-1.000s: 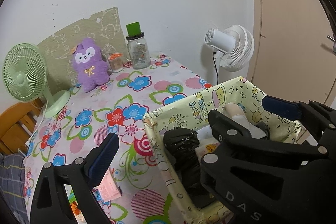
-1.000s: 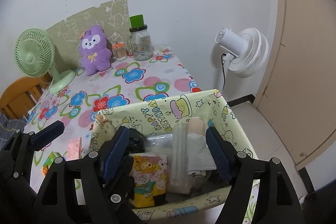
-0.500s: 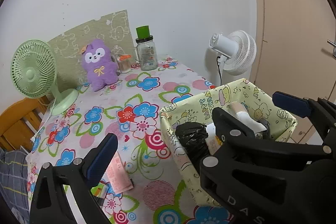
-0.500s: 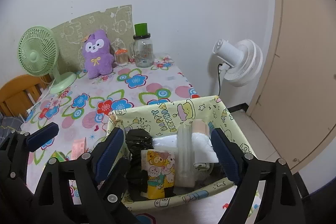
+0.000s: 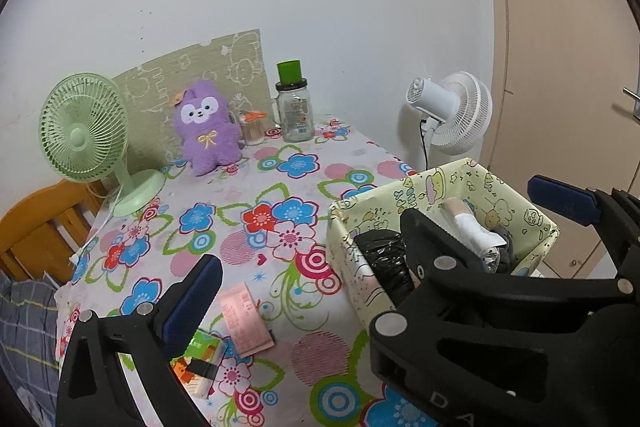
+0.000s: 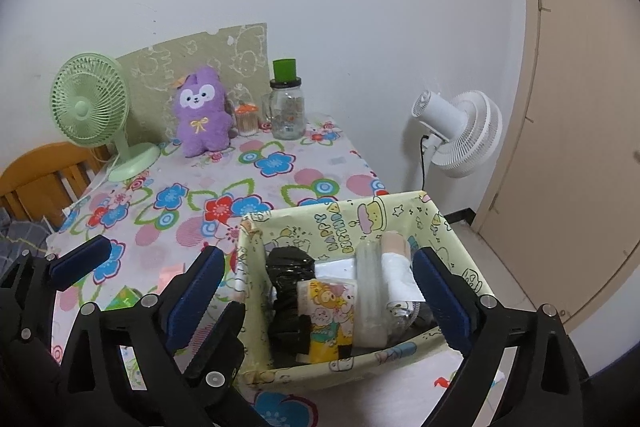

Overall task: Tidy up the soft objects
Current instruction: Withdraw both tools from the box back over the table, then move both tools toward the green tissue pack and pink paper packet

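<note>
Right gripper point(image 6: 316, 291) wide apart, just been opening, hanging over the yellow cartoon paper box point(image 6: 362, 217), pressing on nothing. Inside the box: crumpled black plastic bag point(image 6: 288, 267), yellow bear-print tissue pack point(image 6: 330, 319), clear plastic roll point(image 6: 370, 291), white rolled cloth point(image 6: 396, 275). Left gripper point(image 5: 368, 239) also wide apart and holding nothing, one finger at 8 o'clock over the flowered tablecloth point(image 5: 248, 227), the other past the box at 3 o'clock. Small pink paper packet point(image 5: 244, 323) flat on the cloth at 7 o'clock. Fluffy purple plush toy point(image 5: 206, 131) sitting upright far back at 11 o'clock, between green desk fan point(image 5: 86, 139) and glass jar with green cup point(image 5: 294, 107).
</note>
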Motion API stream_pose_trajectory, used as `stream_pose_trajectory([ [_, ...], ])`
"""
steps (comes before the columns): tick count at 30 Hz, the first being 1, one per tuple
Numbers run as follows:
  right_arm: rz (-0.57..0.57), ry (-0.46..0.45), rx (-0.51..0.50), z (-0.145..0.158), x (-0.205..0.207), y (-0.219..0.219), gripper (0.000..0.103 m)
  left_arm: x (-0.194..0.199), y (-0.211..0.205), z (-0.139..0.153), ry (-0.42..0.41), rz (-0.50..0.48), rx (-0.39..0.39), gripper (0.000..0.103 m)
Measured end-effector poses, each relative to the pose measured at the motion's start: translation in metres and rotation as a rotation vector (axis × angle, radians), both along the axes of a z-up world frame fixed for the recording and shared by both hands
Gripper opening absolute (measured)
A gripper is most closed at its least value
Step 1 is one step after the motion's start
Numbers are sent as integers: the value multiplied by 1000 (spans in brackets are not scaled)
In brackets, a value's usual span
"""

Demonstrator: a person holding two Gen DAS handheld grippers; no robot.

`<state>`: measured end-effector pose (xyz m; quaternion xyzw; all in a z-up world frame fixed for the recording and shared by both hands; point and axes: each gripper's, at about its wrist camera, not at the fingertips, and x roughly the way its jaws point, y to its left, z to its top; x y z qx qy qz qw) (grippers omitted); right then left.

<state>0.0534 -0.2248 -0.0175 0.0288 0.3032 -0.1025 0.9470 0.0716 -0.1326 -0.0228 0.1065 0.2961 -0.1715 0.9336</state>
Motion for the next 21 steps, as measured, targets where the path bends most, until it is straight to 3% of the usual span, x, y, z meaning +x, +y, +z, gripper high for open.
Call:
stream_pose_trajectory([
  [21, 48, -40, -26, 9, -15, 42, 99, -18, 38, 7, -32, 38, -22, 103],
])
